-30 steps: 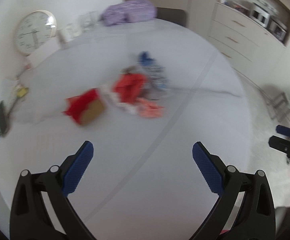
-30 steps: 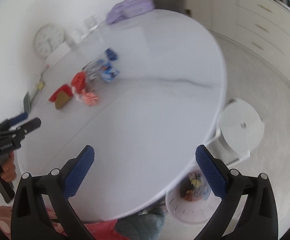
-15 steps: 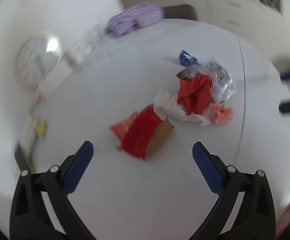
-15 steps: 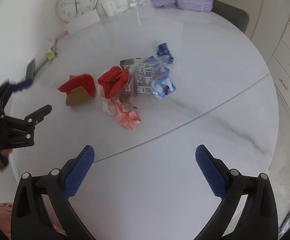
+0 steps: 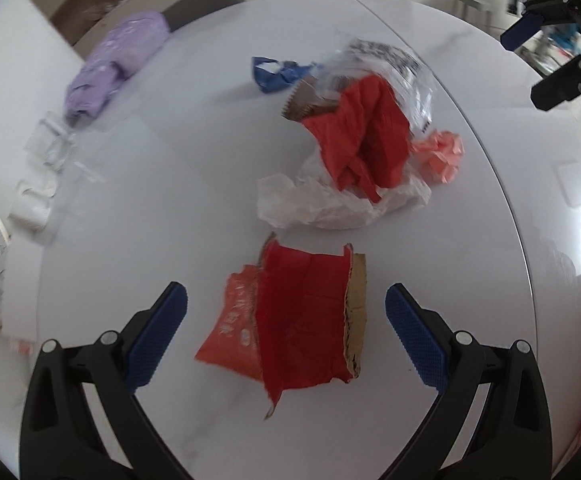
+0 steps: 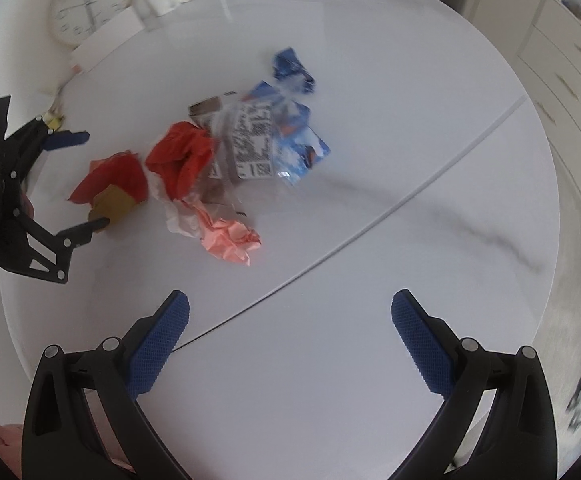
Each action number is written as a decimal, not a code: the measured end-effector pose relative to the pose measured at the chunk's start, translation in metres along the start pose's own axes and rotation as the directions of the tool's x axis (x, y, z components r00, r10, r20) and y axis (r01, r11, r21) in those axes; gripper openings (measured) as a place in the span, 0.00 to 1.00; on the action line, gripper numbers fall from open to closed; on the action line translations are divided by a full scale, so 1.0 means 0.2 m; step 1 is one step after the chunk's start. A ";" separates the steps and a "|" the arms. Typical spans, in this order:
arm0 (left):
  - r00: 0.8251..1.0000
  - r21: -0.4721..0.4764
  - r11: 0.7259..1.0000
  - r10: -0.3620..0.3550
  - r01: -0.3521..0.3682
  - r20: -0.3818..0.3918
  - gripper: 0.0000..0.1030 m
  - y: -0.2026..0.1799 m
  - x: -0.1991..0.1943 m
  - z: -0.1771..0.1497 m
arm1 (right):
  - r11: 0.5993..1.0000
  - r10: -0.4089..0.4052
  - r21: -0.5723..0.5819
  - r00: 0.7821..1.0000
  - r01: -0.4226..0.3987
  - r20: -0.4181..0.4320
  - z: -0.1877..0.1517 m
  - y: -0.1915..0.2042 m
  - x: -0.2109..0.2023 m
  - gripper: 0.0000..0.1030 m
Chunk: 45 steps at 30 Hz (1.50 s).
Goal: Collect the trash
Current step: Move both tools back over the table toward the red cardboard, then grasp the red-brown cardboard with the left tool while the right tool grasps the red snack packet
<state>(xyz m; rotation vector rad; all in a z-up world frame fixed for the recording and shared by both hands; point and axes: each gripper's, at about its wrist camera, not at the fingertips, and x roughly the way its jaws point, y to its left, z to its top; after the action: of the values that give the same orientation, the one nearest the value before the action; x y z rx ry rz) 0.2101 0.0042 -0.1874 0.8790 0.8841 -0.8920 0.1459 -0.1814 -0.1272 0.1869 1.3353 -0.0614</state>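
None collected: every scrap lies on the round white bench
Left claw: jaws wide apart, holding nothing, poised either side of the red wrapper with torn cardboard, not touching it
Right claw: jaws wide apart, holding nothing, over bare bench, well short of the pile
Pile: red crumpled paper on white tissue, with pink paper ball, printed clear bag and blue wrapper close by
Left to do: seemingly everything; no bin in sight
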 end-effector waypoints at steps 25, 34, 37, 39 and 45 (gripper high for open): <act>0.990 -0.224 0.965 -0.141 0.138 0.005 0.32 -0.03 0.12 -0.09 | 0.998 -0.001 0.063 1.000 0.002 -0.013 -0.15 0.07 -0.03 0.98; 0.997 -0.558 0.826 -0.068 0.083 0.048 0.32 0.11 -0.13 -0.37 | 0.987 0.148 -0.060 0.988 -0.146 0.032 0.00 0.37 -0.07 0.98; 1.000 -0.665 0.747 -0.006 0.008 0.005 0.32 0.14 -0.21 -0.52 | 0.965 0.195 -0.182 0.981 -0.189 0.014 0.13 0.61 0.03 0.98; 0.999 -0.734 0.679 0.011 -0.029 -0.030 0.32 0.16 -0.25 -0.65 | 0.946 0.220 -0.242 0.975 -0.216 -0.010 0.20 0.73 0.10 0.98; 0.997 -0.830 0.553 0.017 -0.069 -0.071 0.32 0.20 -0.27 -0.88 | 0.775 0.216 -0.595 0.974 -0.211 -0.064 0.41 1.10 0.30 0.98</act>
<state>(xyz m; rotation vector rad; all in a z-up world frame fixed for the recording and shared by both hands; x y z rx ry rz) 0.1826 0.1902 -0.1934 0.0658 1.1767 -0.2938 0.2716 0.0241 -0.1445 -0.2057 1.2552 0.5562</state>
